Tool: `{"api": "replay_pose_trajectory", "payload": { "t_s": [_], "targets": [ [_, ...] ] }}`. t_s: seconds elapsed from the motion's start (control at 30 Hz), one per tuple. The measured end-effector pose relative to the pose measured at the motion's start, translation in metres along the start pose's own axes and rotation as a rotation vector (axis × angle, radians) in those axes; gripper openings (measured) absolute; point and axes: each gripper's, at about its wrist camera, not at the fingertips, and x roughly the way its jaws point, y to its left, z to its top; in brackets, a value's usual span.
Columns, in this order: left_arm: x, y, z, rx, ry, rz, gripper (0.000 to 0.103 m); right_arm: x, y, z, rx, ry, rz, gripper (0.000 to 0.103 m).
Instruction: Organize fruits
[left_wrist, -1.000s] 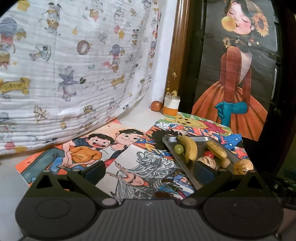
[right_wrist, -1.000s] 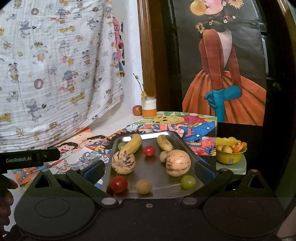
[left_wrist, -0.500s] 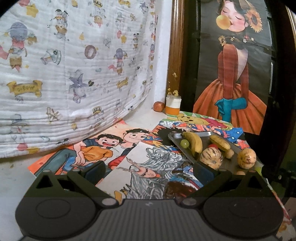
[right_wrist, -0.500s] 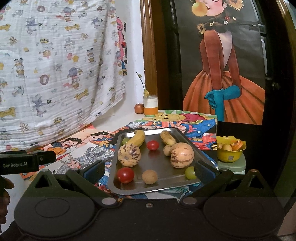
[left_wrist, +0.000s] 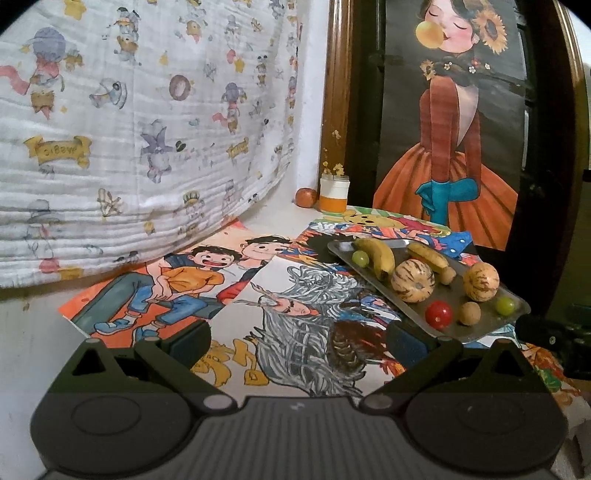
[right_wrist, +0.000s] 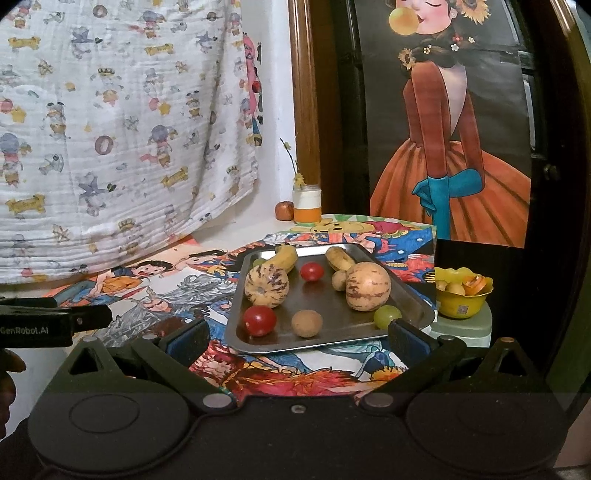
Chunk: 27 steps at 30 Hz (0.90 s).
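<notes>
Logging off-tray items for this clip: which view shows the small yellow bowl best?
The right wrist view: the small yellow plastic bowl sits unobstructed right of the flat metal tray, its contents visible. The left wrist view does not show it; its right edge there is dark.

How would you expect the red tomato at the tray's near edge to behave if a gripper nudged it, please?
The red tomato looks round and glossy, so it would probably roll on the smooth metal tray. The low rim might stop it. Its skin seems thin; pinching hard could bruise it.

A cartoon-print cloth (right_wrist: 122, 122) hangs at the left. An orange-and-white jar (right_wrist: 306, 205) stands before a painted poster (right_wrist: 450, 140).
</notes>
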Motion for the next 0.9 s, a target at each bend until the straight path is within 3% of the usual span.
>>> {"api": "replay_pose_trajectory", "payload": {
  "t_s": [0.9],
  "targets": [
    [-0.008, 0.008, -0.013, 0.019, -0.002, -0.007, 0.103, -0.004, 0.012, -0.022, -0.069, -0.031, -0.011, 0.103]
  ]
}}
